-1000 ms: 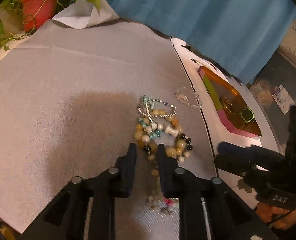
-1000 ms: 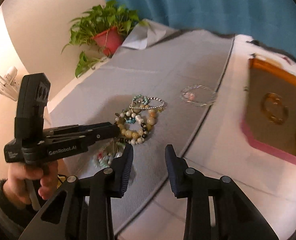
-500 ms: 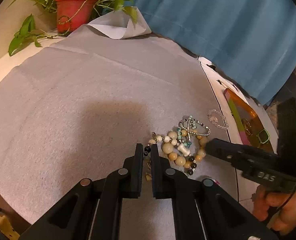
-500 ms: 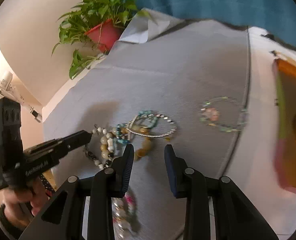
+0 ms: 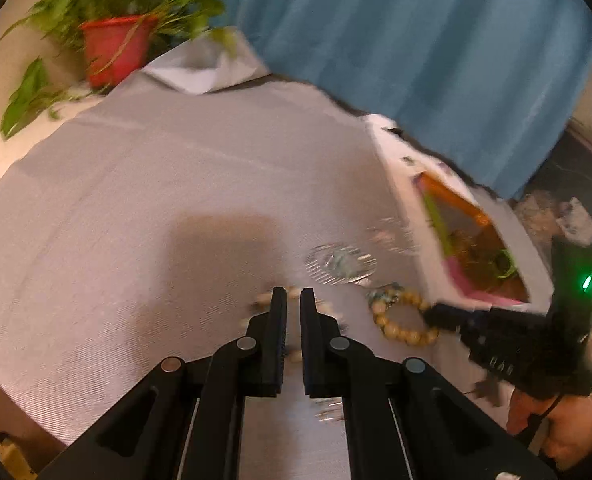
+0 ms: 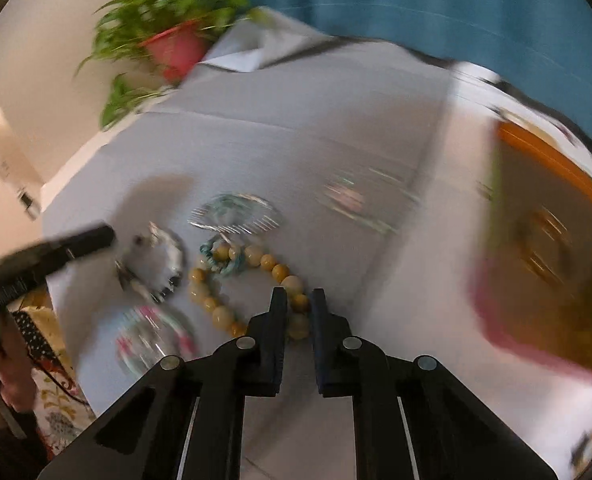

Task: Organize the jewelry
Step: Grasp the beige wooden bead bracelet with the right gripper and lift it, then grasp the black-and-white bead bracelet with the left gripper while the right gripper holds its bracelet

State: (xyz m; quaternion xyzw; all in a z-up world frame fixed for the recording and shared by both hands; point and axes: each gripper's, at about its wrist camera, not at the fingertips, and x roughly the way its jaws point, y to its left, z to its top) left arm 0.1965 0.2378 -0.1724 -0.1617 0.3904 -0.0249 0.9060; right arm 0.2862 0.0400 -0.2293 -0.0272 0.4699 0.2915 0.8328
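Nearest, the right gripper (image 6: 294,306) pinches the yellow bead bracelet (image 6: 232,276) on the gray cloth (image 6: 315,128), the left gripper (image 5: 292,306) looks nearly closed on a blurred bracelet, several bracelets remain loose, and the farther orange tray (image 6: 551,240) already holds some pieces.

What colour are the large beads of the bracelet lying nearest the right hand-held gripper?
Yellowish cream beaded bracelet, clearest in the right wrist view.
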